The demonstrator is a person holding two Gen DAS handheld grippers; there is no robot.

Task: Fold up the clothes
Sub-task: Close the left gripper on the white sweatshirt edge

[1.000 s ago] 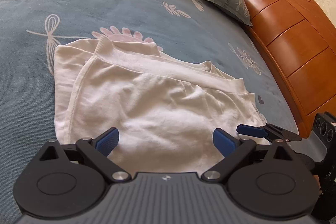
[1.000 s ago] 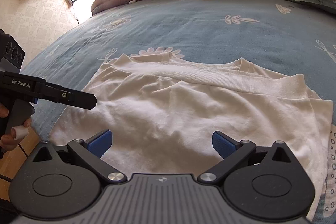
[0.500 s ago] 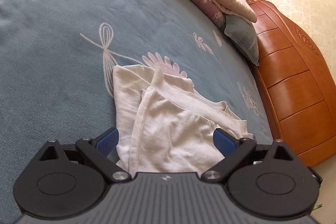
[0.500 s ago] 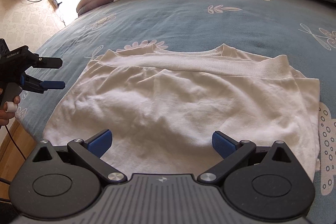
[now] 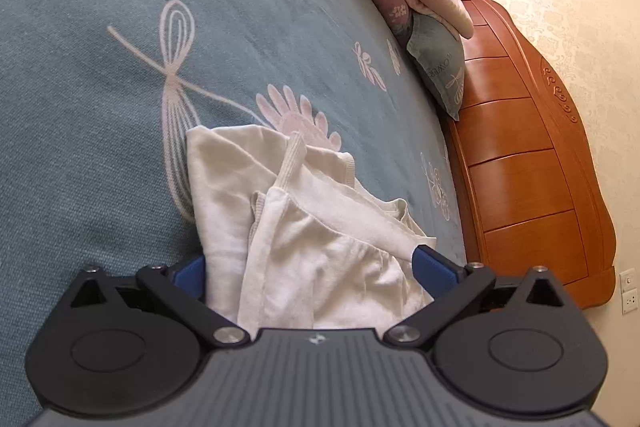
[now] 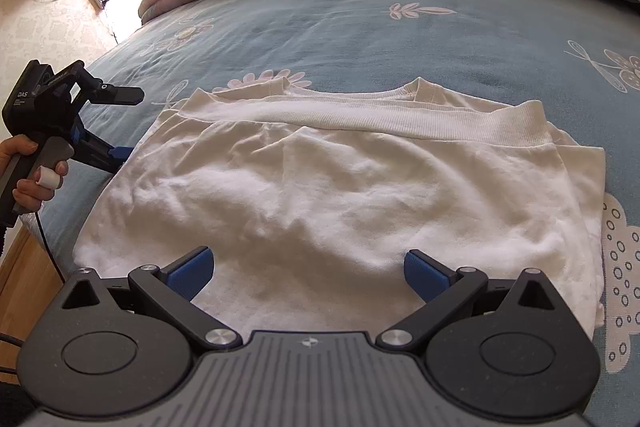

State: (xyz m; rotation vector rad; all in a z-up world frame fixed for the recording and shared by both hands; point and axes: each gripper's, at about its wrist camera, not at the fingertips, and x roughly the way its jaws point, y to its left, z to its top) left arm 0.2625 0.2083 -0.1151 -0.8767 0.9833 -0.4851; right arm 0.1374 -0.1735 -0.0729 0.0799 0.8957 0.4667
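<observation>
A white shirt (image 6: 352, 187) lies folded over on itself on a blue flowered bed (image 6: 360, 19), its ribbed hem band across the far side and the collar showing just behind it. The right claw (image 6: 306, 269) hovers low over the near edge of the shirt with its blue pads spread wide, holding nothing. The left claw (image 6: 124, 121), gripped in a person's hand (image 6: 34, 169), stands at the shirt's left edge, also wide open, one finger low at the cloth's edge and the other raised above; in its own view the layered cloth sits between its pads (image 5: 434, 265), but nothing is pinched. The risks from here are judgement: several layers lie stacked at that left edge, so a claw closing there could catch only the top one and drag the fold apart, or bite the bedcover along with the shirt. The cloth is soft and wrinkled, and a pull from one side alone would likely skew the band. The shirt also sits near the bed's edge, where a careless sweep might send it off.
</observation>
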